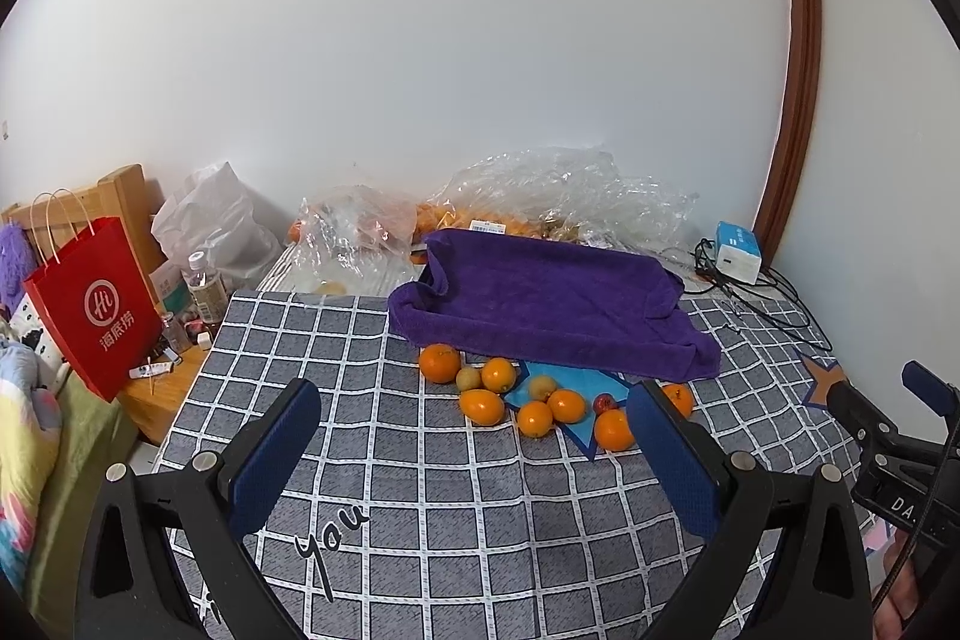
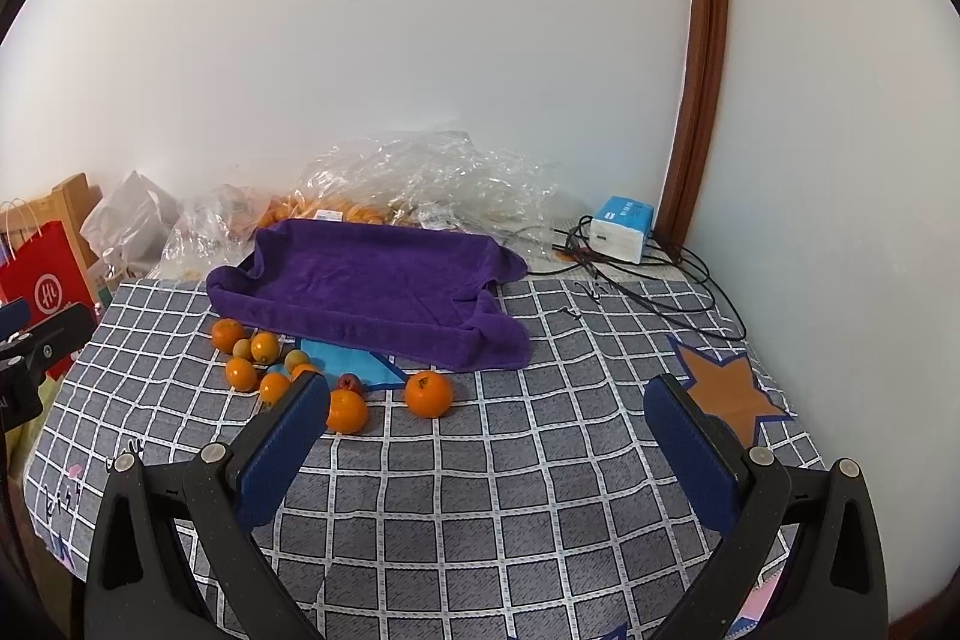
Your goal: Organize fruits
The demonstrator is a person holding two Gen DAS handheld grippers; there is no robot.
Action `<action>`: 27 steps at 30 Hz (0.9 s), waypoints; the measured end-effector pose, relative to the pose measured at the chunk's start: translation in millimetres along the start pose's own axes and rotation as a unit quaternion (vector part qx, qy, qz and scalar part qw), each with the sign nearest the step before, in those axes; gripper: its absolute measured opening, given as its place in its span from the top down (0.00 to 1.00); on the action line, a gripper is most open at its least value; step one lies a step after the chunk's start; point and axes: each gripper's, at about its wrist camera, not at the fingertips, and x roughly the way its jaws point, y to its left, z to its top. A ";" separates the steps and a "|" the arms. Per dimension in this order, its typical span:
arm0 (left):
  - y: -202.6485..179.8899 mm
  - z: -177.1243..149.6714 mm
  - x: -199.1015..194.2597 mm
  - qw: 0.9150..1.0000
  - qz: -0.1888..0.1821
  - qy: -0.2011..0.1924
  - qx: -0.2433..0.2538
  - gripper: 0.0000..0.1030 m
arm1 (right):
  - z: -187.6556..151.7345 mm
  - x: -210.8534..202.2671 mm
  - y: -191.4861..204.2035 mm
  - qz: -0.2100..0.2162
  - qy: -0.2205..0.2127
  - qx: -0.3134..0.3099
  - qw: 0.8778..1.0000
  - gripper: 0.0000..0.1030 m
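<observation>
We hold the left gripper point(image 1: 474, 412) and the right gripper point(image 2: 486, 400) above the checked cloth point(image 1: 420, 496), both with fingers spread wide and empty, presumably so either can take a fruit. The fruit sits ahead of them, clustered just in front of the purple towel point(image 1: 540, 304), which seems laid over a tray to receive it. We count seven oranges point(image 1: 440, 363), two small brownish fruits point(image 1: 468, 378) and one red fruit point(image 1: 605, 403).
</observation>
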 end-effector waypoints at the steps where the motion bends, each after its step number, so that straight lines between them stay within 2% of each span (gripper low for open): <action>1: 0.8 -0.2 -0.1 1.000 0.001 -0.001 0.000 0.00 | 0.2 0.4 0.6 0.001 0.000 0.000 1.000 0.00; 12: 15.6 -10.8 18.4 1.000 -0.008 0.013 -0.027 0.00 | -5.0 10.1 6.2 0.009 0.007 -0.005 1.000 0.00; 19: 31.7 -23.6 40.7 0.999 0.000 0.024 -0.037 0.00 | -17.9 39.9 5.1 0.015 0.023 -0.005 1.000 0.00; 23: 45.5 -38.3 63.3 0.998 0.003 0.049 -0.034 0.02 | -29.2 77.0 3.0 0.029 0.074 -0.009 0.997 0.00; 27: 64.4 -54.1 94.5 0.995 0.010 0.089 -0.044 0.11 | -41.0 112.9 -0.4 0.053 0.112 0.018 0.992 0.04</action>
